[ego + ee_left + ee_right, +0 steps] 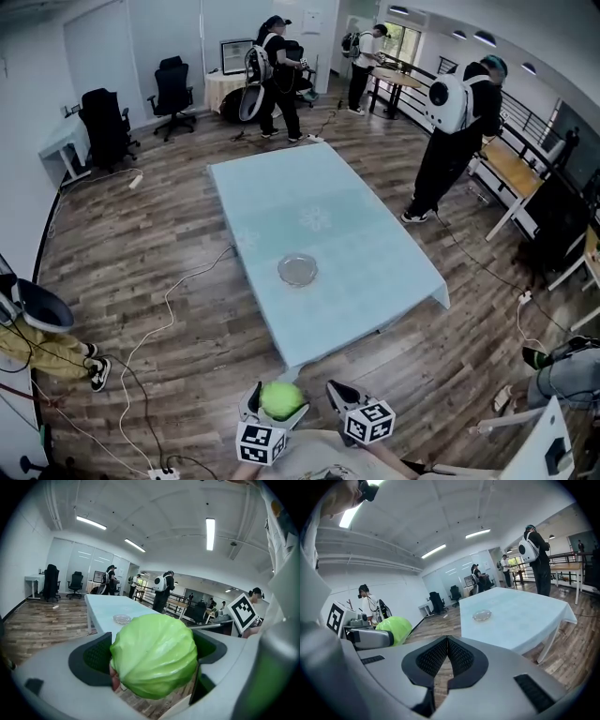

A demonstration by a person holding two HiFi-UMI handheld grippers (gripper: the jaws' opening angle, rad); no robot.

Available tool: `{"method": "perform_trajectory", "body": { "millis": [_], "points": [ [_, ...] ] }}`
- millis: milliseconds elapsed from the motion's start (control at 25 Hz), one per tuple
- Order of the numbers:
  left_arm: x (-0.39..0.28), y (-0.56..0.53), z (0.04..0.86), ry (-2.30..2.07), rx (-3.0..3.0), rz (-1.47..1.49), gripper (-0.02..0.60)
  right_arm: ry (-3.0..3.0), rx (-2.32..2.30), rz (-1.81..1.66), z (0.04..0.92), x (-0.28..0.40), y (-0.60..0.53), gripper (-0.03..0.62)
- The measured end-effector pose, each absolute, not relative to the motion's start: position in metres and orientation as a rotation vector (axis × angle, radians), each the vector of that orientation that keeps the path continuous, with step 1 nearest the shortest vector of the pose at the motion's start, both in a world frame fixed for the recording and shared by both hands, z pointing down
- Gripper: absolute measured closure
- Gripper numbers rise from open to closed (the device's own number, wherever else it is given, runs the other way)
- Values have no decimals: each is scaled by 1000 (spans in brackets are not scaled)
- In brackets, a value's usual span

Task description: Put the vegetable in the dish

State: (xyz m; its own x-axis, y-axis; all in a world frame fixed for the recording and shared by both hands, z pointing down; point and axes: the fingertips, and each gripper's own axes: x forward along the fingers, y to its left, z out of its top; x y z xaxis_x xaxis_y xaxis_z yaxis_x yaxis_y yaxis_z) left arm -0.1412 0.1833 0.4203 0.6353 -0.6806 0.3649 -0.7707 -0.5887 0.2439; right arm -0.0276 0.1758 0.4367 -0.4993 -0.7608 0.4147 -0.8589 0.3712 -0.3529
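The left tongs point(154, 660) are clamped on a round, pale green cabbage point(154, 654). The dark pads are spread wide to either side of it and press against its flanks, and the head fills the space between them. In the head view the cabbage sits at the bottom of the frame, close to the person's body. It is held in the air over the wood floor point(141, 272), short of the near end of the tabletop point(347, 225) and not touching it.

The right tongs point(447, 641) are fully closed. Their two ribbed pads meet along a thin seam and there is nothing in their grip. In the head view they hang just to the right of the left tongs, apart from the cabbage.

The glass dish point(297, 270), shallow, round and clear, lies on the light blue tabletop toward its near end, well apart from both tongs. Both gripper views show it on the cloth ahead of the jaws.

Around the table, a person with a white backpack point(457, 127) stands at its far right corner, and more people stand further back in the room. Black office chairs point(173, 86) stand by the far left wall. Cables point(155, 333) trail over the floor to the left of the table.
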Motion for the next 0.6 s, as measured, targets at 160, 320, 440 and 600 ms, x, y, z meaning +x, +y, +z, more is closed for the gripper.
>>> {"method": "perform_trajectory", "body": {
  "millis": [160,320,440,600],
  "points": [
    [-152,178,433,-1103,2492,345,43,-2444,1437,767,439,-46,176,572],
    [-151,180,452,-1018,2471,379,43,-2390,1438,826,451,-49,185,572],
    [-141,176,458,-994,2450,392,43,-2367,1469,857,456,-38,180,572],
    [-129,163,463,-962,2458,415,43,-2363,1485,913,468,-30,158,572]
  ]
}}
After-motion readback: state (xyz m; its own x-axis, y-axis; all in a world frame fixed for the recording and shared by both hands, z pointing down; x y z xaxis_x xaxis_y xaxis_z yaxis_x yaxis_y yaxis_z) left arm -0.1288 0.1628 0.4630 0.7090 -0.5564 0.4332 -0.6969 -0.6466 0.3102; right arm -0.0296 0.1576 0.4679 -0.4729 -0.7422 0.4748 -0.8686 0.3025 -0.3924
